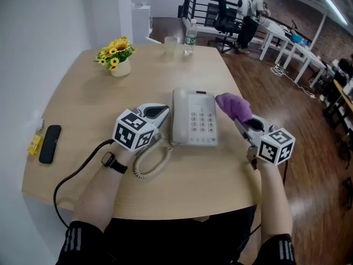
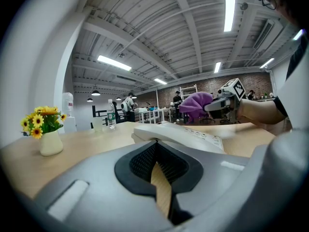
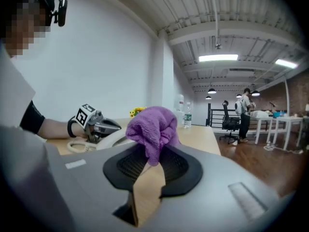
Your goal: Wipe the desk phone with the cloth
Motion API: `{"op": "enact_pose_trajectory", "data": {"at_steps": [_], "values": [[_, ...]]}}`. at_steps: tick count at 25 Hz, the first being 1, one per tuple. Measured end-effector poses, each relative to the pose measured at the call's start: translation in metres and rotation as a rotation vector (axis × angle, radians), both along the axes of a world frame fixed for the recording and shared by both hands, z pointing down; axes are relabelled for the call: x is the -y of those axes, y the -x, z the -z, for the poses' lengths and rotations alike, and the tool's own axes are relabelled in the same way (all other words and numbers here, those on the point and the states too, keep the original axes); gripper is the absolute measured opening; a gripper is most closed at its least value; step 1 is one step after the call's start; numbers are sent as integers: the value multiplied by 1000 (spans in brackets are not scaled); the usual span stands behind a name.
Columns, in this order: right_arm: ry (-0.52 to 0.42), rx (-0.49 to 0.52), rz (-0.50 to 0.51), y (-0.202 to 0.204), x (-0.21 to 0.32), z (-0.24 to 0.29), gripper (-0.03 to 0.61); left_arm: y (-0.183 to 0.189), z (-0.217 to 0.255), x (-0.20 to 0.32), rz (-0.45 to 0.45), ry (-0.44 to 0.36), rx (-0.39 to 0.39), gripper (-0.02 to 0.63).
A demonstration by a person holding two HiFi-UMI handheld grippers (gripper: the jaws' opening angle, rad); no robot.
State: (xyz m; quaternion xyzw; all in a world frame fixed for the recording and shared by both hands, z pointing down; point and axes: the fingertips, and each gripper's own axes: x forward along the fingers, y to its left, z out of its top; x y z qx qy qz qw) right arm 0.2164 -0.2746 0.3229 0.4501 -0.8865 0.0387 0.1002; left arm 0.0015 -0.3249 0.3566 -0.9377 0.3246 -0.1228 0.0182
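The white desk phone [image 1: 194,118] lies in the middle of the wooden table, its handset [image 1: 179,115] resting along its left side. My left gripper [image 1: 164,110] sits low against the phone's left edge, jaws shut with nothing between them [image 2: 155,144]. My right gripper [image 1: 239,120] is at the phone's right edge, shut on a bunched purple cloth [image 1: 233,106]. The cloth [image 3: 152,127] sticks up out of the right gripper [image 3: 153,158] and hovers by the keypad's upper right corner. From the left gripper view the phone [image 2: 178,134] is just ahead, with the cloth [image 2: 195,105] beyond it.
A coiled cord [image 1: 151,162] loops in front of the phone. A pot of yellow flowers [image 1: 117,58] stands at the back left. A black handset-like device [image 1: 49,143] and a yellow item [image 1: 36,144] lie at the left edge. A water bottle [image 1: 190,36] and cup [image 1: 170,46] stand at the far edge.
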Motion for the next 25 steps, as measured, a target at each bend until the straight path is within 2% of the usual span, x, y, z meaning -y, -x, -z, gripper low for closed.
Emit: {"op": "enact_pose_trajectory", "data": {"at_steps": [3,9,16,25], "values": [[-2,85,23,5,16,3,86,0,0,0,1,2,-2,-6],[-60,125,39,0,36,-7,87,0,-1,0,0,5,-4,-6],[-49,139,10,-16,38,-27,88,0,0,-1,0,6,-3,-6],[-61,136,34,-10,32,-27,88,1,1,1,3,4,-7,-6]]}}
